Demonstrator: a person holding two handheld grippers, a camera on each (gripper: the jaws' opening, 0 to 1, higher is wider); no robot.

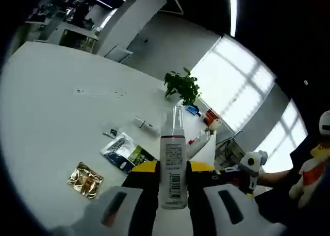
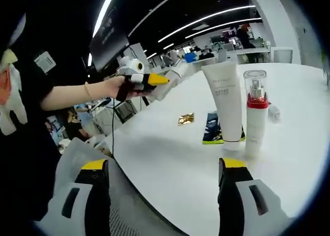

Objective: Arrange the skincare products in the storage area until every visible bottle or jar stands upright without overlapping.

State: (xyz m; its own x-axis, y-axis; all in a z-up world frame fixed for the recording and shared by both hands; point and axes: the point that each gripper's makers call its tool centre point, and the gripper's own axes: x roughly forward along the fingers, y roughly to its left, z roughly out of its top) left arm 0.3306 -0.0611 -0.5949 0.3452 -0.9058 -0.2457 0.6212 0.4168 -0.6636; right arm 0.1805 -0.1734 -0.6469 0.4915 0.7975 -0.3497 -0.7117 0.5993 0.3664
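In the left gripper view, the left gripper (image 1: 172,195) has its two jaws pressed on a white bottle (image 1: 172,169) with a clear cap. The bottle stands up between the jaws, and a black bar code shows low on its label. Past the jaws lies a big white table (image 1: 56,91). Up and to the left of the jaws, a shiny gold packet (image 1: 85,180) lies flat on it. Just beside the left jaw tip is a dark sachet (image 1: 125,153), also flat. A small white thing (image 1: 146,124) lies farther ahead (too small to tell what it is). Way ahead of the bottle's cap stands a green plant (image 1: 183,86). In the right gripper view, the right gripper (image 2: 164,182) has its jaws wide apart with nothing between them. Straight ahead of the right jaw, a white tube (image 2: 225,104) stands up on its cap. Just beside it stands a pump bottle (image 2: 256,112) with a red band. The two are close, and I cannot tell if they touch. Ahead of the left jaw, a person's hand (image 2: 111,86) holds the other gripper over the table edge.
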